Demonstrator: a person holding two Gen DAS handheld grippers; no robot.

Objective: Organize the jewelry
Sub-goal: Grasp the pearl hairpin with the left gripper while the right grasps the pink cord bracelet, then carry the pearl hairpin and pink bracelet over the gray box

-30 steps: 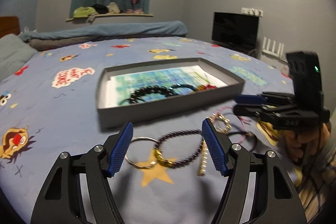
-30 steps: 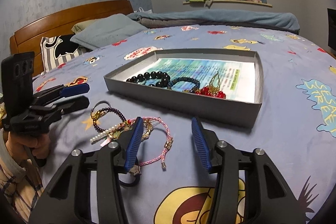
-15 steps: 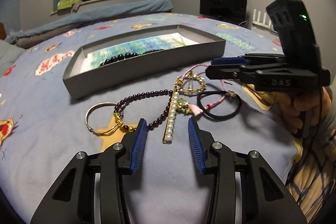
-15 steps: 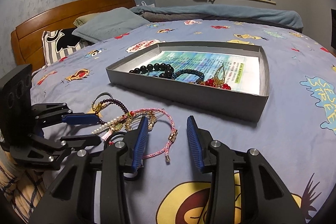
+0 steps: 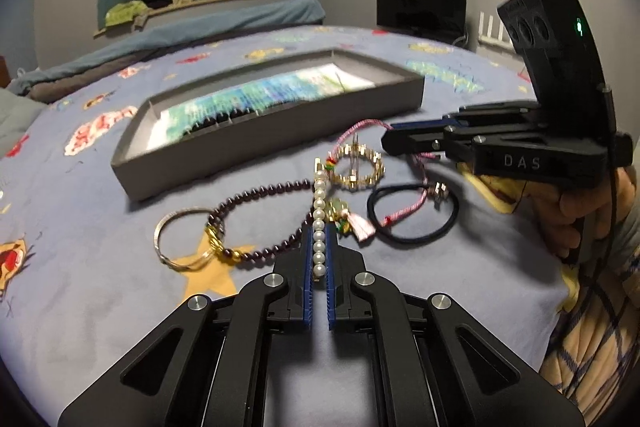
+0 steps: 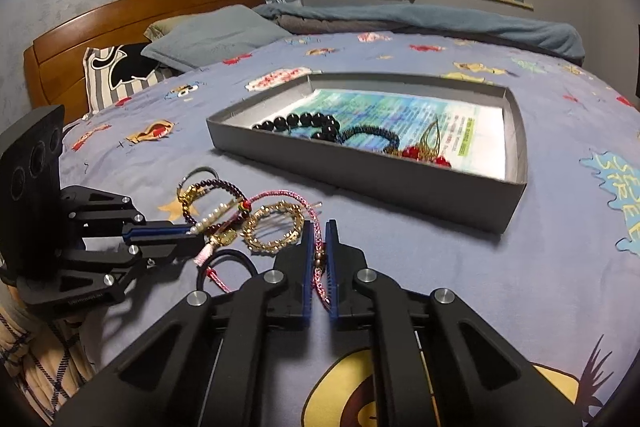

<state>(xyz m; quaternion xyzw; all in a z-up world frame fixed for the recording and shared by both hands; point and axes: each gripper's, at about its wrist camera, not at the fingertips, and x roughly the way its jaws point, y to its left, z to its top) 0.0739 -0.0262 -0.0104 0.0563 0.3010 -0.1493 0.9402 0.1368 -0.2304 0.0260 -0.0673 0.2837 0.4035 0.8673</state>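
A pile of jewelry lies on the blue bedspread in front of a grey tray (image 5: 280, 143) (image 6: 440, 187). My left gripper (image 5: 319, 239) is shut on the near end of a white pearl strand (image 5: 319, 211); this gripper also shows in the right wrist view (image 6: 192, 233). My right gripper (image 6: 319, 239) is shut on a pink braided cord bracelet (image 6: 316, 227), which also shows in the left wrist view (image 5: 404, 215); this gripper appears there too (image 5: 390, 141). The tray holds a black bead bracelet (image 6: 304, 121), a dark bead bracelet (image 6: 372, 133) and a red and gold piece (image 6: 428, 155).
In the pile lie a dark purple bead bracelet (image 5: 256, 199), a silver bangle (image 5: 180, 239), a gold chain bracelet (image 5: 358, 167) and a black hair tie (image 5: 416, 211). Pillows (image 6: 212, 39) and a wooden headboard (image 6: 140, 11) stand at the far left.
Both grippers moved forward into the pile and closed. The left one took hold of the pearl strand, the right one took hold of the pink cord bracelet.
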